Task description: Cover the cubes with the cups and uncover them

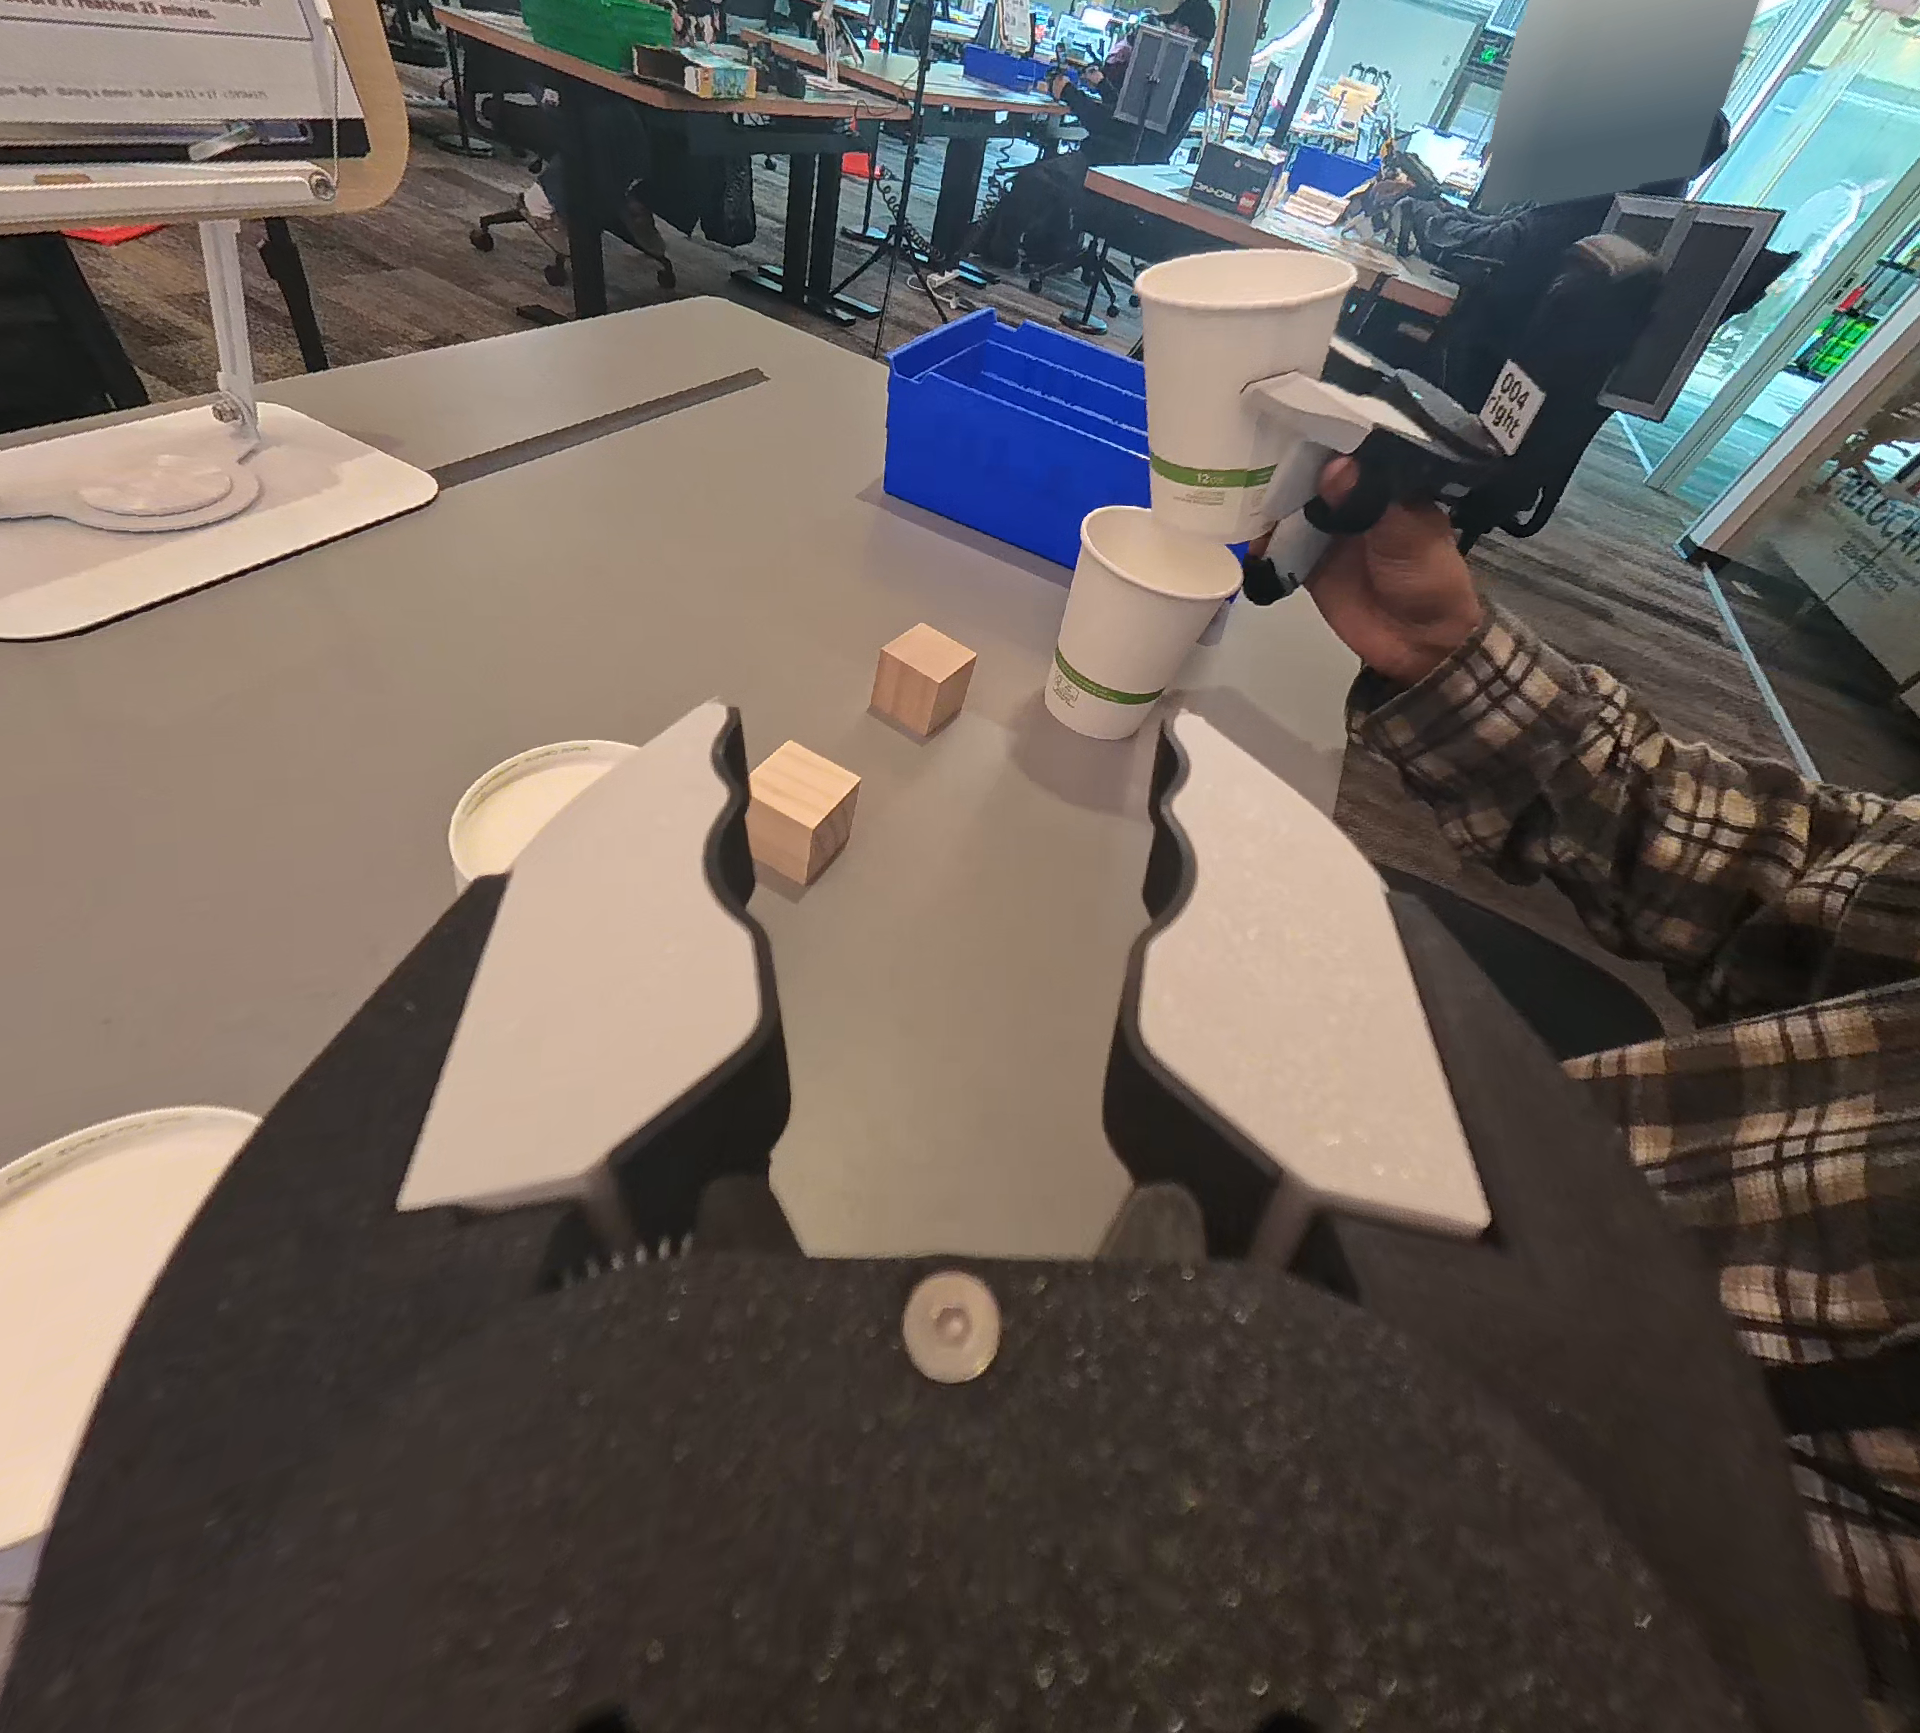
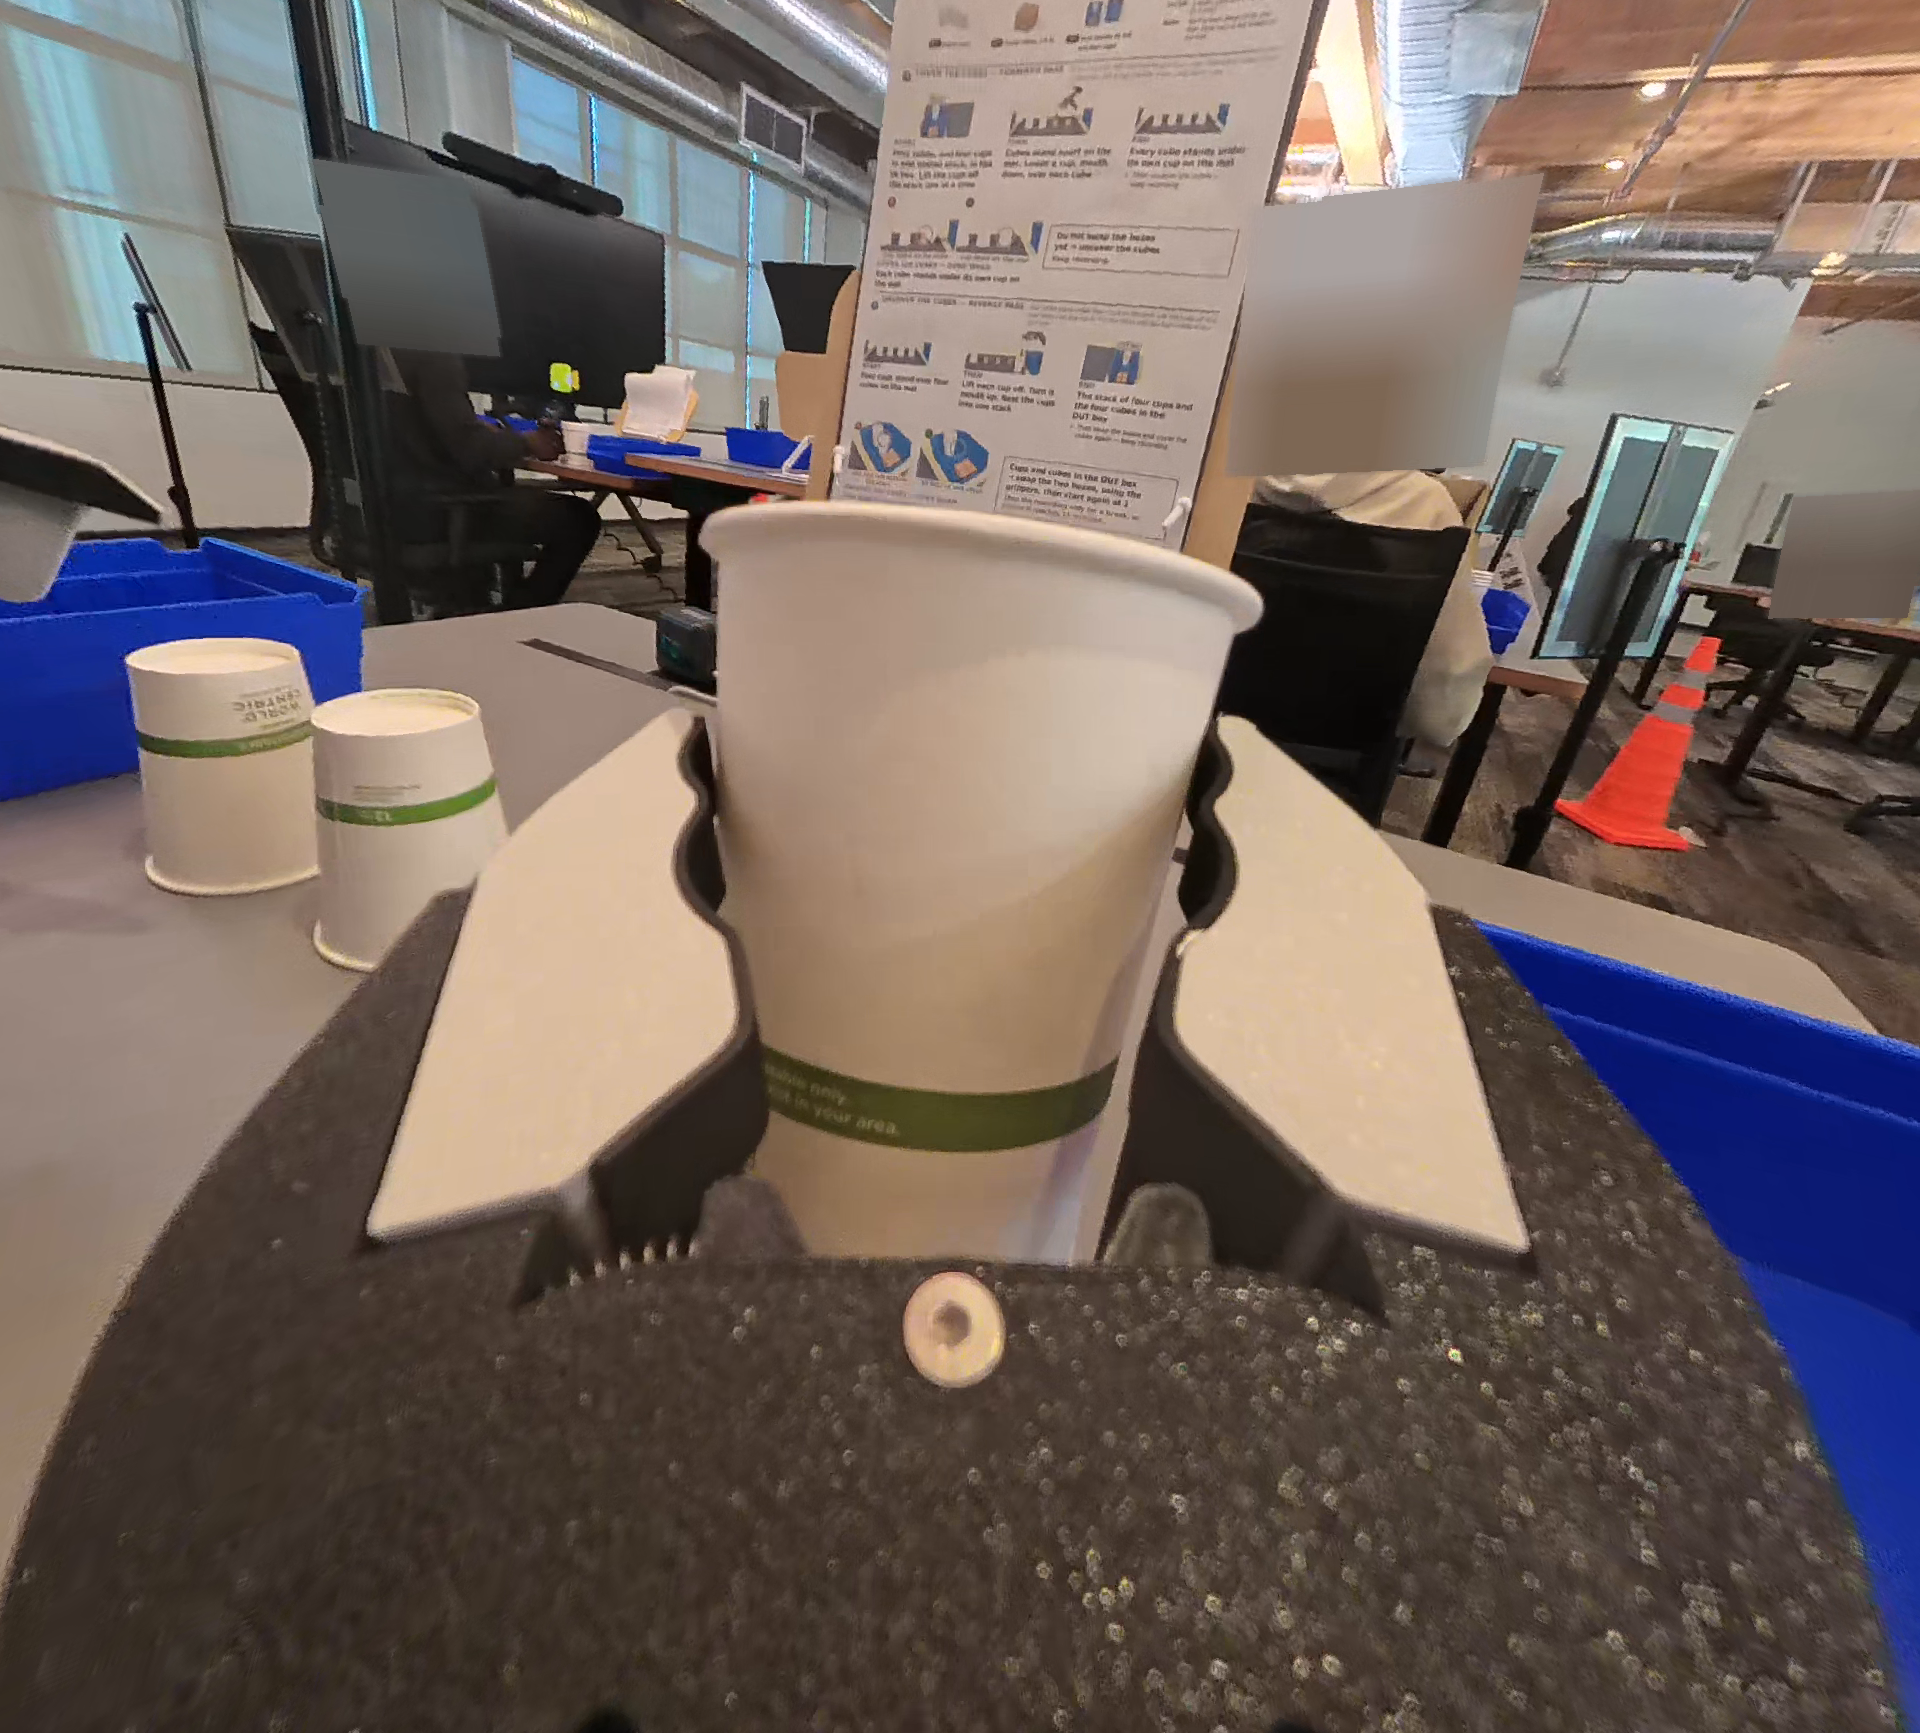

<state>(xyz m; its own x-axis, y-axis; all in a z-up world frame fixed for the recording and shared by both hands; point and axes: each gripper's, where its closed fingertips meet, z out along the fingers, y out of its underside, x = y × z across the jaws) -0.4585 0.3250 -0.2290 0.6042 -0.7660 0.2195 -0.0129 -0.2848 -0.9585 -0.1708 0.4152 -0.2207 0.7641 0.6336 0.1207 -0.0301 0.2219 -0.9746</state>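
Two bare wooden cubes [image 1: 803, 810] [image 1: 925, 678] stand on the grey table [image 1: 260, 748]. My left gripper [image 1: 951, 769] is open and empty, low over the table, with the nearer cube by its left fingertip. My right gripper [image 1: 1247, 436] is shut on a white paper cup [image 1: 1226, 374], held mouth up. The cup's base sits at the mouth of another upright cup [image 1: 1127, 644] standing on the table. In the right wrist view the held cup [image 2: 966, 852] fills the gap between the fingers of my right gripper [image 2: 956, 779]. Two cups [image 2: 223, 758] [image 2: 405, 821] stand mouth down.
A blue box [image 1: 997, 436] stands behind the upright cup, and it also shows in the right wrist view [image 2: 1714, 1112]. A second blue box [image 2: 156, 623] is behind the inverted cups. An instruction sheet on a stand [image 2: 1081, 177] is at the table's far side. The inverted cups [image 1: 530, 810] [image 1: 94, 1320] are left of my left gripper.
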